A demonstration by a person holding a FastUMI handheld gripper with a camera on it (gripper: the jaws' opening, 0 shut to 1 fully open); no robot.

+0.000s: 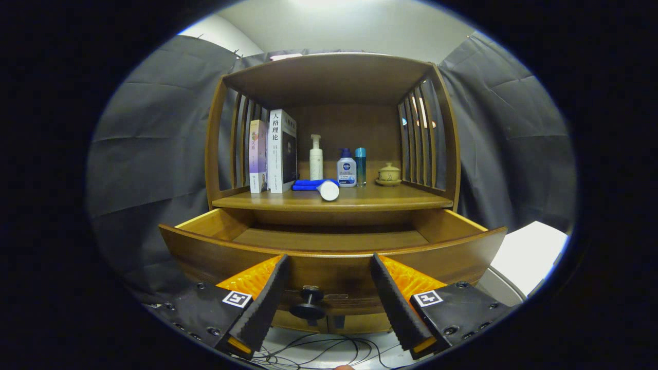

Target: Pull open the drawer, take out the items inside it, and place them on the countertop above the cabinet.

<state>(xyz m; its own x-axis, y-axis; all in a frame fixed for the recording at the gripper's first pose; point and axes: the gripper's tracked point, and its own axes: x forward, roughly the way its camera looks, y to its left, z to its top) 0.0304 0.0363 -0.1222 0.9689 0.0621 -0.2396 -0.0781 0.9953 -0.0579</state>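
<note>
I hold the gripper (326, 288) with fingers spread wide either side of the knob (308, 303), drawer (329, 252) pulled open, white tube (328, 190) at countertop (360, 198) front edge — could roll off if bumped.

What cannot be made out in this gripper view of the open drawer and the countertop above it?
- Drawer front floor: hidden behind its own front panel, so any remaining contents can't be told.
- Blue cloth: partly hidden by the lying white bottle.
- Open gripper: finger bases cut off below; knob sits between the fingers.
</note>
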